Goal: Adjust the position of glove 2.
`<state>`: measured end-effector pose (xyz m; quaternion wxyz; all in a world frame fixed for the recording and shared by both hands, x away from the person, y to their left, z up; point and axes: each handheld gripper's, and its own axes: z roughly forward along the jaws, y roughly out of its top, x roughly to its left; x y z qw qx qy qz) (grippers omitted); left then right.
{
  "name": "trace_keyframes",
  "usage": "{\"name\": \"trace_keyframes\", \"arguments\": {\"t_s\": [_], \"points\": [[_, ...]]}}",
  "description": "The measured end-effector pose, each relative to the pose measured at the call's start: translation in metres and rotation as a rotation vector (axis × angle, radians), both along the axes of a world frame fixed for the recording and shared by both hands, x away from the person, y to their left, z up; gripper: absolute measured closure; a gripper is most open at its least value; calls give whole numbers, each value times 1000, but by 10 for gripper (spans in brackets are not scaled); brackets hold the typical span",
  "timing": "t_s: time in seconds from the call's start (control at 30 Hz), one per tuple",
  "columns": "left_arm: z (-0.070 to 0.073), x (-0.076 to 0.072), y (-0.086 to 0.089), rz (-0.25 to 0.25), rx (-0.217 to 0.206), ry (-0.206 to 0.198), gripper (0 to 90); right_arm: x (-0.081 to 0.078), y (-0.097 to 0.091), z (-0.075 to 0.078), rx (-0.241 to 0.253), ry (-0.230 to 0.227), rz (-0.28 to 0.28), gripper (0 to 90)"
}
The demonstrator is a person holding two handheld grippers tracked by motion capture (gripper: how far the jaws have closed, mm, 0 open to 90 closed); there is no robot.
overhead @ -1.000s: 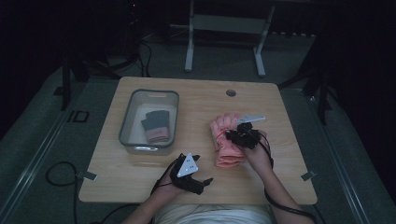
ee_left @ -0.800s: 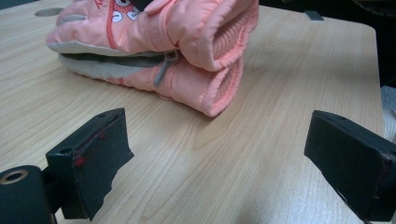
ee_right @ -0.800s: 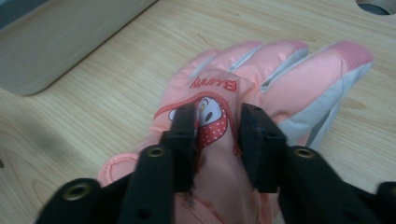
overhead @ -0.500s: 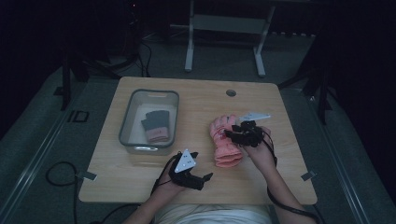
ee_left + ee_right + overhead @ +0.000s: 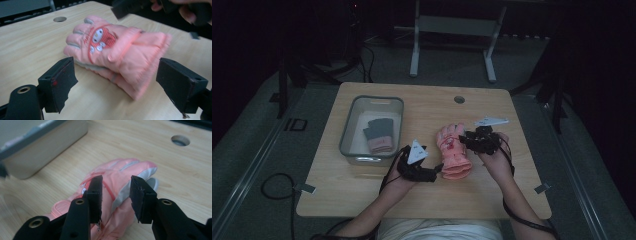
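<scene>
A pink glove (image 5: 453, 150) with a cartoon patch lies flat on the wooden table (image 5: 362, 185), fingers pointing away, and a second pink layer shows beneath it (image 5: 117, 77). My left gripper (image 5: 437, 171) sits at the glove's cuff, open wide, and in the left gripper view (image 5: 117, 72) its jaws stand one on each side of the cuff without touching. My right gripper (image 5: 466, 140) hovers at the glove's right side. In the right gripper view (image 5: 116, 192) its jaws stand a little apart, above the glove's fingers (image 5: 135, 170).
A clear plastic bin (image 5: 346, 131) stands on the table's left half with a grey and pink glove (image 5: 378, 134) inside; its wall shows close by (image 5: 45, 147). A cable hole (image 5: 459, 99) is near the far edge. Table legs and cables lie on the floor behind.
The glove, earlier bunched up at the right gripper, now lies flat. The right gripper's jaws are off it. The left gripper has moved right, up to the cuff.
</scene>
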<state>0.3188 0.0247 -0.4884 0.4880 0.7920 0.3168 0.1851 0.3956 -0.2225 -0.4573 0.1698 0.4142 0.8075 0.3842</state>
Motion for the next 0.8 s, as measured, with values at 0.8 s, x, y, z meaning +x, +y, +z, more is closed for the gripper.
{"name": "trace_keyframes", "arguments": {"t_s": [0.8], "points": [[-64, 105, -23, 22, -132, 588, 273, 36, -26, -63, 80, 333, 72, 568]]}}
